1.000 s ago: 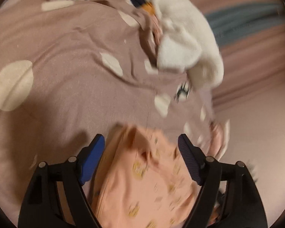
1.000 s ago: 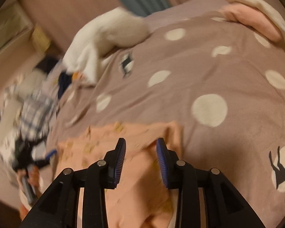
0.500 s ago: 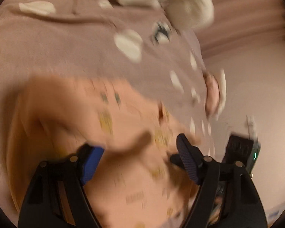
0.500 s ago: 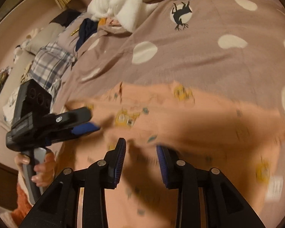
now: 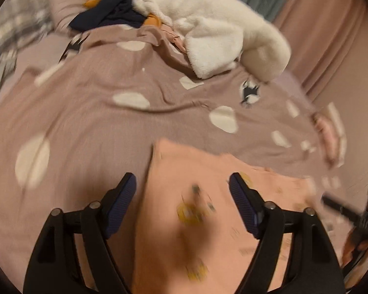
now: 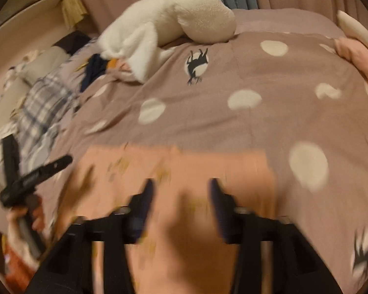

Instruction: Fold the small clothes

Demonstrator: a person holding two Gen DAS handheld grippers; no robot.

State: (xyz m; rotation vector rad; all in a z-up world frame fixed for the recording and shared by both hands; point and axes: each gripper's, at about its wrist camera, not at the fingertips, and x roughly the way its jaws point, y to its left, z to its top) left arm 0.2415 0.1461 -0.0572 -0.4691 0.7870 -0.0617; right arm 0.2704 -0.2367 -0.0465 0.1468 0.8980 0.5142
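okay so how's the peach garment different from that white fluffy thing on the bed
The peach garment lies flat and spread near the grippers; the white fluffy thing is bunched in a heap at the bed's far end. The peach garment is thin with small yellow prints; the white one is thick, plush, plain. Both rest on the spotted bedcover.

Peach garment: one, lying on the bed between and ahead of the gripper fingers in both views.
Grippers: two, the left gripper and the right gripper, each with two fingers.
White fleece items: one bundle, well ahead of the left gripper.
Dark navy clothes: one heap, far ahead and to the left.
Plaid cloths: one, left of the right gripper.
Bedcovers: one, mauve with pale dots.
Black animal prints on the cover: two in the right wrist view, one far ahead, one at lower right.
Hands: one visible, at lower left.
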